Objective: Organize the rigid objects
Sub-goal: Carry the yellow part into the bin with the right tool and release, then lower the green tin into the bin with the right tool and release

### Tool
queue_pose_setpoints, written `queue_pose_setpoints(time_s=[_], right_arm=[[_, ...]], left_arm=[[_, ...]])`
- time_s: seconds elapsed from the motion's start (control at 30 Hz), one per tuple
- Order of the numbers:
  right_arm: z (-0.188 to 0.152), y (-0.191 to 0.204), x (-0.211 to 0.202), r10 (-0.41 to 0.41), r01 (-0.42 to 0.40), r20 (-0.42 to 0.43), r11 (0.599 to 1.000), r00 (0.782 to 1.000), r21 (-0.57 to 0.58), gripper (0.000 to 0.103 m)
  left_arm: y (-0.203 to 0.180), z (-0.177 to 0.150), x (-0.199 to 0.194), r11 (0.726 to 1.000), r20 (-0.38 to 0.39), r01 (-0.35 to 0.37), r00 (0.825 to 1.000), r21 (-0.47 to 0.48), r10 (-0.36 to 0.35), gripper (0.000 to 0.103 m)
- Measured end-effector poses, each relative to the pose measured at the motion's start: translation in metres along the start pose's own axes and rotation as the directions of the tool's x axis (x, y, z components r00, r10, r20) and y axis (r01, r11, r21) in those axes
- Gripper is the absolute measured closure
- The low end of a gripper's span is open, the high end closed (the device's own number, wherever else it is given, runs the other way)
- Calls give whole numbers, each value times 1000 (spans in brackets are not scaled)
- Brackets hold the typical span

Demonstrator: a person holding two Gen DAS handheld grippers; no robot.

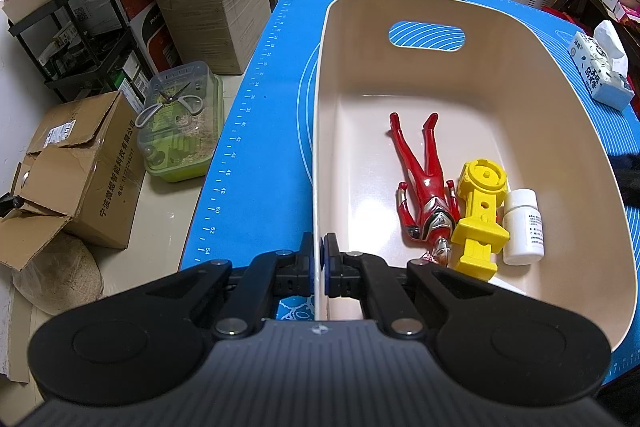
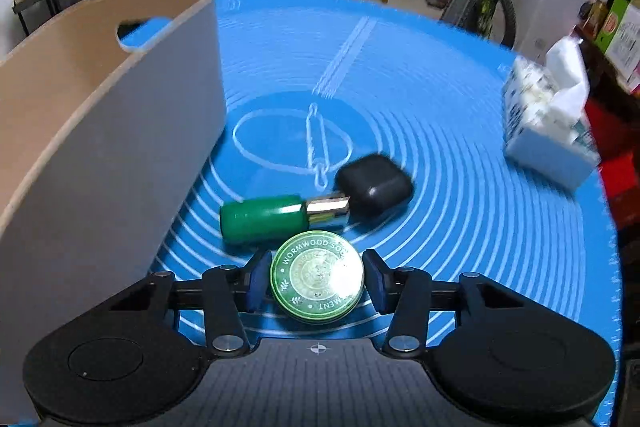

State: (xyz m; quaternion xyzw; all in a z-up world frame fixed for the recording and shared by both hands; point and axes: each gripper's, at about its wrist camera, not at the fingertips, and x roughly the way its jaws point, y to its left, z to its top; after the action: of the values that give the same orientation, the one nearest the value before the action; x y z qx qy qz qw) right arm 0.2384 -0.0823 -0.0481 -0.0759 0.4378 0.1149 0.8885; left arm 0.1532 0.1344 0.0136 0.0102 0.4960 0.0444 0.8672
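With our left gripper (image 1: pixel 320 269) we pinch the thin near wall of the beige bin (image 1: pixel 520 99), one pad on each side, almost fully closed. Inside the bin lie a red figure (image 1: pixel 424 191), a yellow plastic part (image 1: pixel 482 215) and a white bottle (image 1: pixel 522 227), side by side. Our right gripper (image 2: pixel 316 279) is spread around the round green tin (image 2: pixel 317 277) (whether the pads already touch it, we cannot tell). Just beyond the tin, a green tube (image 2: pixel 264 219) and a black case (image 2: pixel 374 185) rest on the blue mat (image 2: pixel 460 147), right of the bin.
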Motion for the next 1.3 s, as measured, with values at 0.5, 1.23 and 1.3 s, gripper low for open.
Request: queue_pose_setpoints(time_s=[0.5, 1.23, 1.3], right_arm=[[46, 111, -88, 298, -265, 113, 934, 948, -241, 49], [77, 35, -71, 110, -89, 196, 990, 975, -112, 32], [78, 8, -46, 24, -15, 150, 998, 988, -64, 32]], left_arm=[[0, 0, 0, 1000, 0, 0, 1000, 1, 0, 97], [-1, 0, 0, 1000, -1, -8, 1000, 6, 8, 97], [-1, 0, 0, 1000, -1, -7, 1000, 6, 7, 97]])
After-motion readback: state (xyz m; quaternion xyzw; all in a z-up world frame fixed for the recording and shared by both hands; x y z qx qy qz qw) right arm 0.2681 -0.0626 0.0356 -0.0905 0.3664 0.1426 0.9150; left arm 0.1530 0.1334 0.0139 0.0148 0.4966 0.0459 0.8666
